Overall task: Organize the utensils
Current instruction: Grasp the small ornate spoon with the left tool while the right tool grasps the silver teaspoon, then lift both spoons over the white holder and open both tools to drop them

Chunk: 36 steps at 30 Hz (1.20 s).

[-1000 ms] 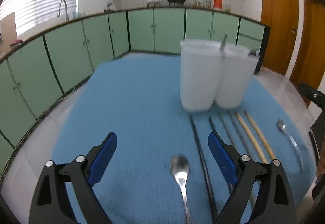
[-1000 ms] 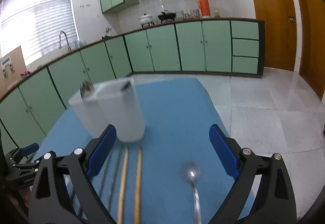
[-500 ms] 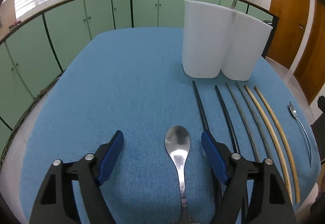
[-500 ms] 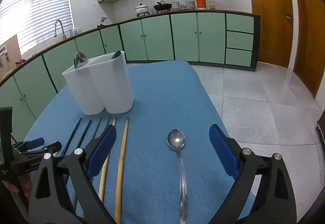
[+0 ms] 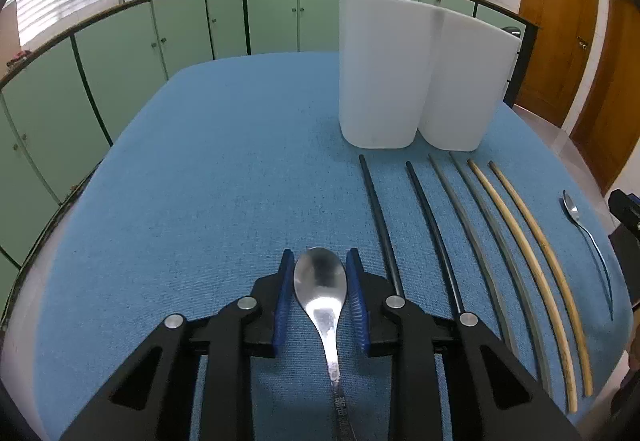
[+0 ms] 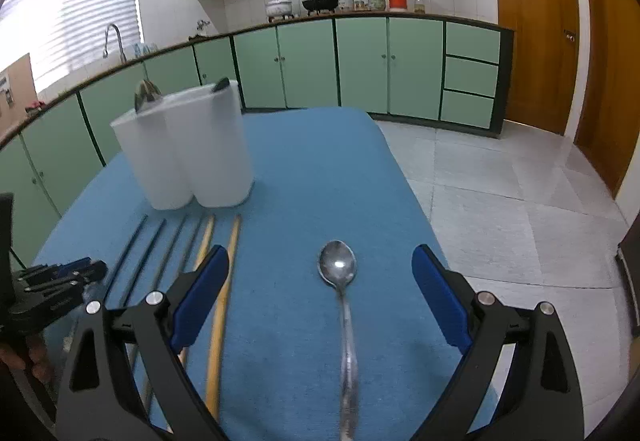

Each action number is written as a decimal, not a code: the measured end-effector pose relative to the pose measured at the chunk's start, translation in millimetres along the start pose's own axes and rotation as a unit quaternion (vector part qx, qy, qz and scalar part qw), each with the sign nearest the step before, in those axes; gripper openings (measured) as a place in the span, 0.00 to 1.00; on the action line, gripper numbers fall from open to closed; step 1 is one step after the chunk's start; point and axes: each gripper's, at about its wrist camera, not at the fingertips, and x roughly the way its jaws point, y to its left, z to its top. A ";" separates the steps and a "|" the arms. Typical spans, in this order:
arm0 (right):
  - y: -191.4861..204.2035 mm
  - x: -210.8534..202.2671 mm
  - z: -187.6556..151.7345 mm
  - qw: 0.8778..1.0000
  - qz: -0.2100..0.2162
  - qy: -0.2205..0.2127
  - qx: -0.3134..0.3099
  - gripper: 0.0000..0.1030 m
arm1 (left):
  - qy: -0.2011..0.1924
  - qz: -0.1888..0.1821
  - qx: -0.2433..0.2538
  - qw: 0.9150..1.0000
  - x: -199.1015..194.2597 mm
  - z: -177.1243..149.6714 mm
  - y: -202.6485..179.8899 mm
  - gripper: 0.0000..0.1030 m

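Left gripper (image 5: 320, 277): jaws nearly closed, blue pads (image 5: 282, 293) pressed against both edges of the bowl of a steel spoon (image 5: 320, 283) that lies flat on the blue tablecloth (image 5: 208, 169), its handle running back under the gripper. Right of this spoon lie six chopsticks side by side, handles near, tips far: a black pair (image 5: 404, 229), a grey pair (image 5: 476, 229), then a bamboo pair (image 5: 532, 241). At the far right a second spoon (image 5: 580, 225) rests alone, well apart from the bamboo pair. Beyond the chopstick tips stands a white two-compartment holder (image 5: 416, 77), upright, with a metal utensil tip showing above its rim.

Right gripper (image 6: 320, 273): jaws wide apart, holding nothing, low over the cloth with the second spoon's bowl midway between the pads and touching neither. Its left pad (image 6: 204, 289) sits just beside the bamboo pair. A spoon bowl (image 6: 146, 95) and a dark tip project from the holder at far left.
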 end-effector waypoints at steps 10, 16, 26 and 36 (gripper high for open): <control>-5.9 26.7 -2.0 0.998 0.006 0.060 -0.029 0.73 | -0.017 -0.001 -0.017 1.000 -6.8 3.4 11.6 0.25; -11.0 45.3 7.5 0.995 0.012 0.094 -0.021 0.64 | -0.028 0.004 -0.019 0.999 -10.6 7.7 16.7 0.25; -12.0 69.6 14.2 0.989 0.011 0.147 -0.023 0.49 | -0.033 0.008 -0.017 0.999 -7.5 14.0 19.4 0.25; -6.1 71.5 15.6 0.984 0.012 0.173 -0.037 0.27 | -0.037 0.005 -0.013 0.999 -7.4 14.8 19.1 0.25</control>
